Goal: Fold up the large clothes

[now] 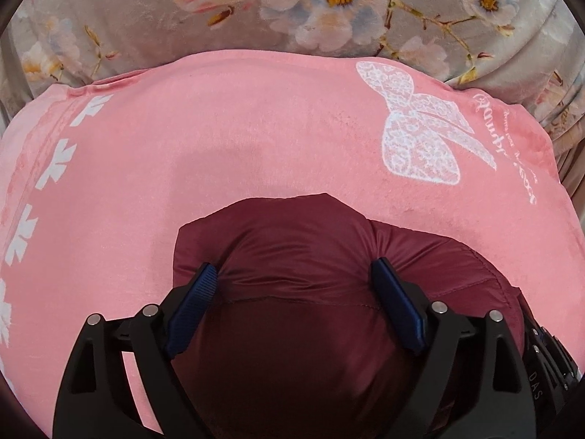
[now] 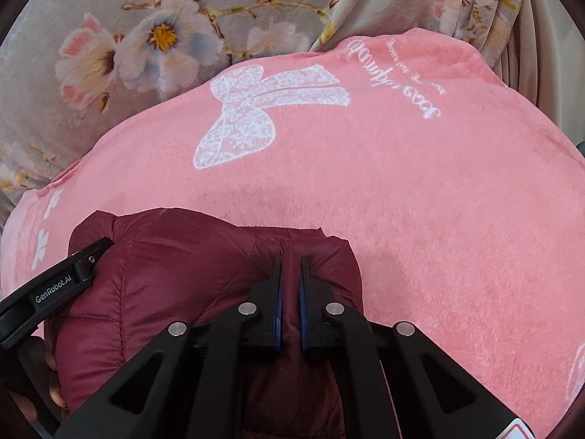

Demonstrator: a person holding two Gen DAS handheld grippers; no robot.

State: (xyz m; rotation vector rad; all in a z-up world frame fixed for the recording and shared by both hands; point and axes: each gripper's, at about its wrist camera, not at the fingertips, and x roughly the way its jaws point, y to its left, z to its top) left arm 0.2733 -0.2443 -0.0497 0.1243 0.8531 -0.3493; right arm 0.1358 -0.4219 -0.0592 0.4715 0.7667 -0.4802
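Observation:
A puffy maroon quilted jacket (image 1: 292,248) lies bunched on a pink blanket (image 1: 182,128). My left gripper (image 1: 294,270) has its jaws wide apart, one blue pad on each side of a thick bulge of the jacket, pressing into it. In the right wrist view the jacket (image 2: 175,274) lies low and left. My right gripper (image 2: 290,259) is shut on a narrow fold of the jacket between its pads. The left gripper's black body (image 2: 55,289) shows at the far left, against the jacket.
The pink blanket (image 2: 420,201) has a white lace bow print (image 2: 248,113) and white lettering (image 2: 395,73). Behind it lies a grey floral bedspread (image 1: 329,7), also in the right wrist view (image 2: 128,36). Bunched floral fabric (image 2: 482,11) is at the upper right.

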